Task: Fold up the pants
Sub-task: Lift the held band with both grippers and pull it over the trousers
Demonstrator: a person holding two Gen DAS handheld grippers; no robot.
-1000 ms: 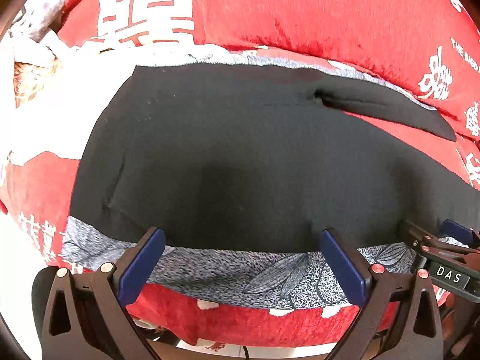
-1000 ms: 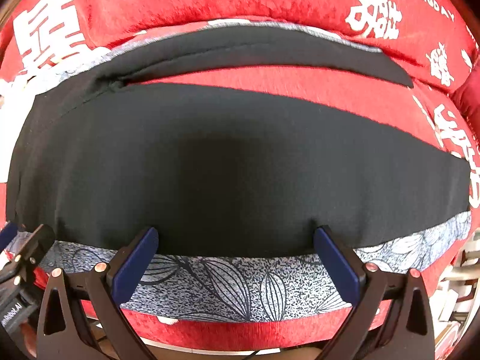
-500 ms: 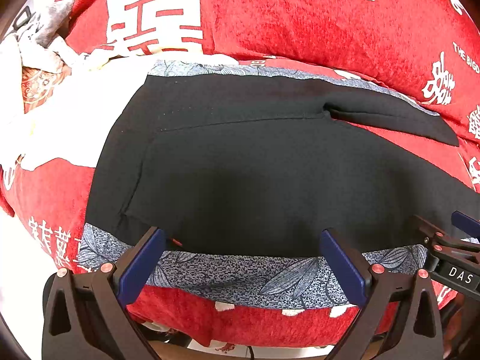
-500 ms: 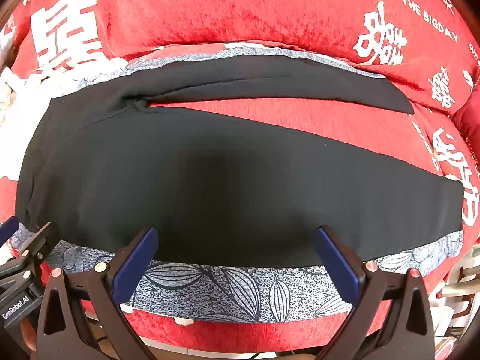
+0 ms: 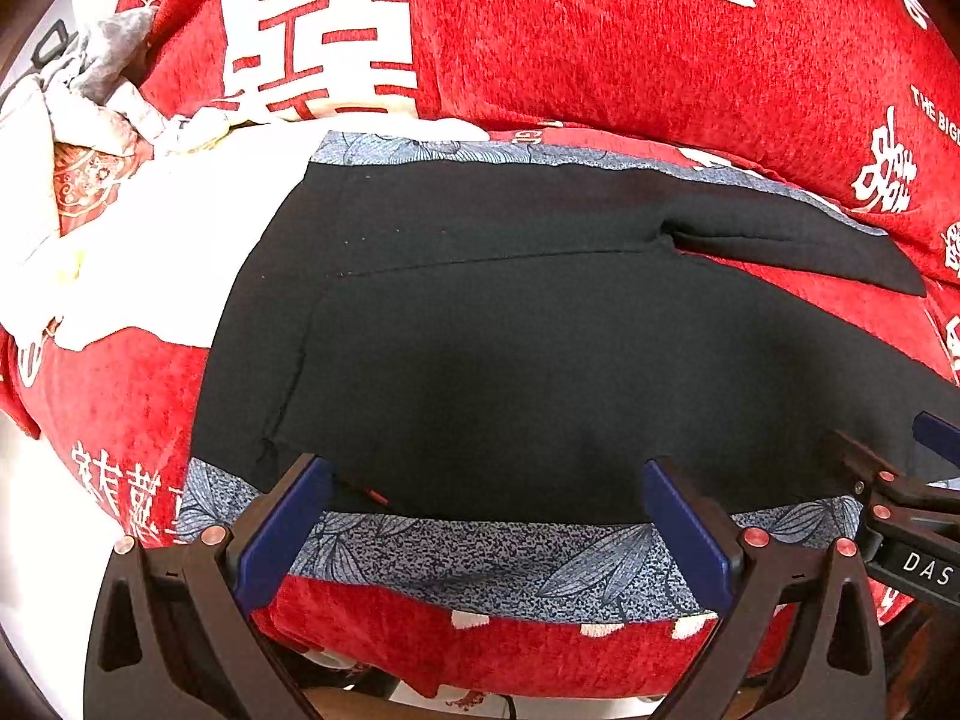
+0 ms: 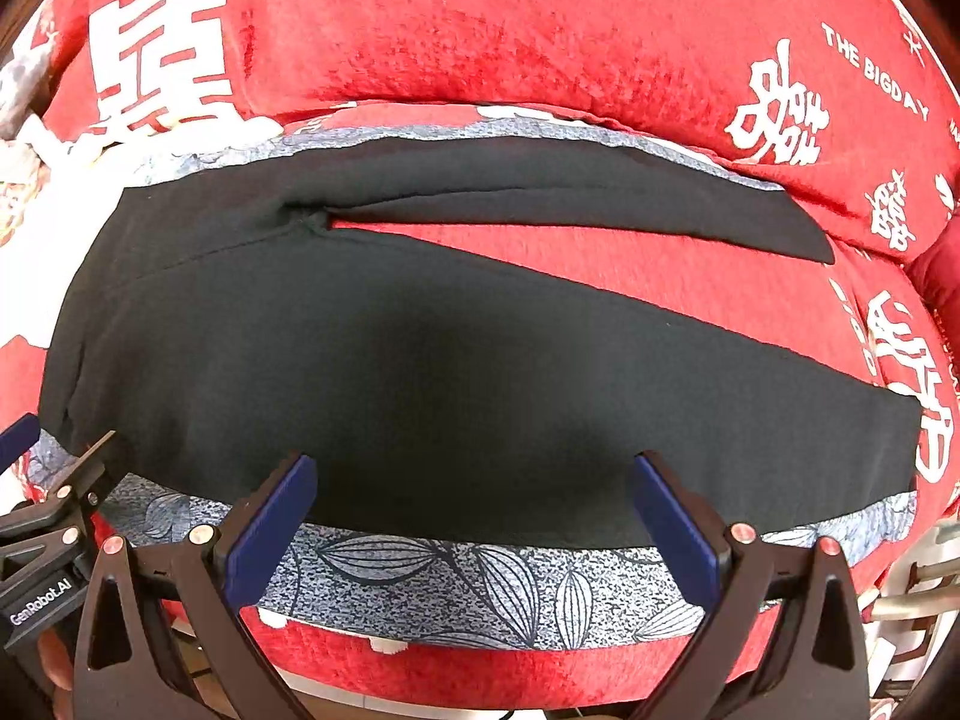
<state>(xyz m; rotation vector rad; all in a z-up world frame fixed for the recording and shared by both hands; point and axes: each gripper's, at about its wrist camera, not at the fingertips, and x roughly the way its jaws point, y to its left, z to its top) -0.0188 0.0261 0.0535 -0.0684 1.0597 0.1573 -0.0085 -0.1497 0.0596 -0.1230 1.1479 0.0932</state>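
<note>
You are holding your left gripper [image 5: 486, 498] with its blue pads spread wide, gripping nothing; the tips are hovering at the pants' near hem, and whether they are touching the cloth cannot be told. Your right gripper [image 6: 474, 495] is standing the same way, jaws far apart and empty, its pads sitting just over the near edge of the black fabric.

The black pants [image 5: 540, 348] are lying flat across the red cushion [image 5: 120, 408], filling the middle of both views. In the left view the waist end is pointing toward 9 o'clock and the legs are running off toward 3 o'clock. In the right view the far leg [image 6: 570, 198] is stretching toward 2 o'clock and the near leg [image 6: 600, 408] toward 4 o'clock, with a red wedge of cushion showing between them. A grey leaf-print band [image 6: 480, 588] is running along the pants' near edge at 6 o'clock, and a matching band along the far edge at 12.

At 4 o'clock in the left view your other gripper is showing the letters "DAS". At 8 o'clock in the right view the other gripper is reading "GenRobot.AI". The red backrest cushion [image 6: 480, 30] is carrying large white Chinese characters, and at 2 o'clock the words "THE BIGDAY".
</note>
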